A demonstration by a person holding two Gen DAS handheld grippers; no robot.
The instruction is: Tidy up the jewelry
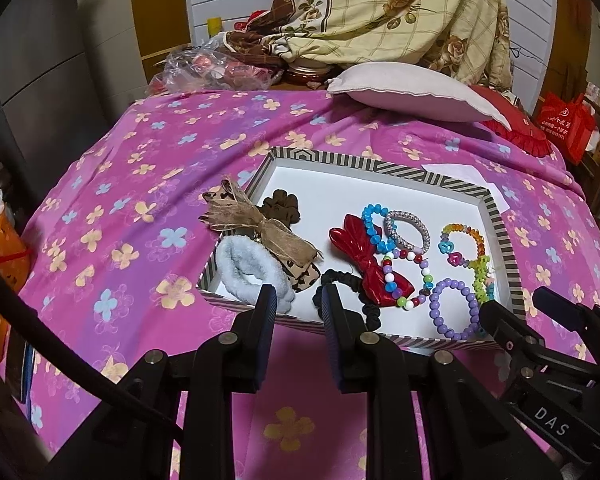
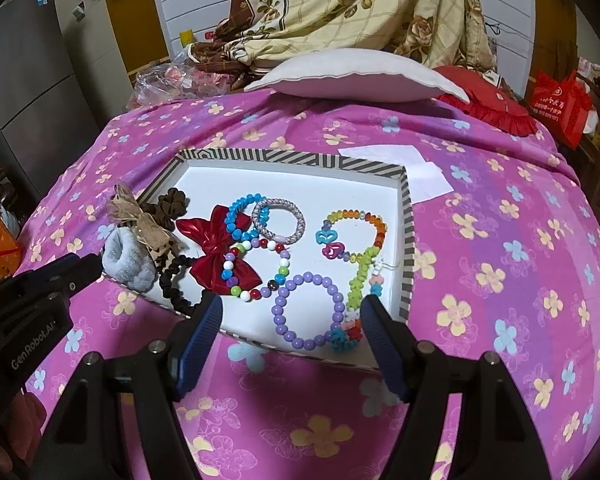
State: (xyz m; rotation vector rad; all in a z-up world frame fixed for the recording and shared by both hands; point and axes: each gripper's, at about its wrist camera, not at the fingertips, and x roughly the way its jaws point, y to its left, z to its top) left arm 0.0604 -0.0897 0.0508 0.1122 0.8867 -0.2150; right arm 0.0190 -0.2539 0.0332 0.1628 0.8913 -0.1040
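left gripper [image 1: 300, 300]: jaws parted by a narrow gap, nothing between them, hanging just short of the near rim of the tray [image 1: 380, 168], lined up on the black scrunchie [image 1: 352, 292] and the white fluffy scrunchie [image 1: 248, 276]. right gripper [image 2: 292, 316]: jaws spread wide, also empty, framing the purple bead bracelet [image 2: 306, 312] at the tray's near right corner. i judge both are held low and forward so either could drop onto its own half of the tray without crossing the other. outward from there: the tray sits on the bed [image 1: 148, 168], on the pink flowered sheet, and all the jewelry i can see lies inside it or on its rim. soft hair pieces are bunched on the left: the brown scrunchie [image 1: 280, 208] and the tan ribbon bow [image 1: 256, 224], which drapes over the left rim. the red bow [image 1: 364, 260] lies mid-tray. bead pieces cluster to the right: blue bracelet [image 2: 244, 216], silver bracelet [image 2: 278, 220], mixed bead bracelet [image 2: 256, 268], rainbow bracelet [image 2: 356, 236]. several overlap, so a clean lift of one may drag a neighbour. this rough left/right split could be a finished sort or a pile waiting to be sorted; i cannot tell which.
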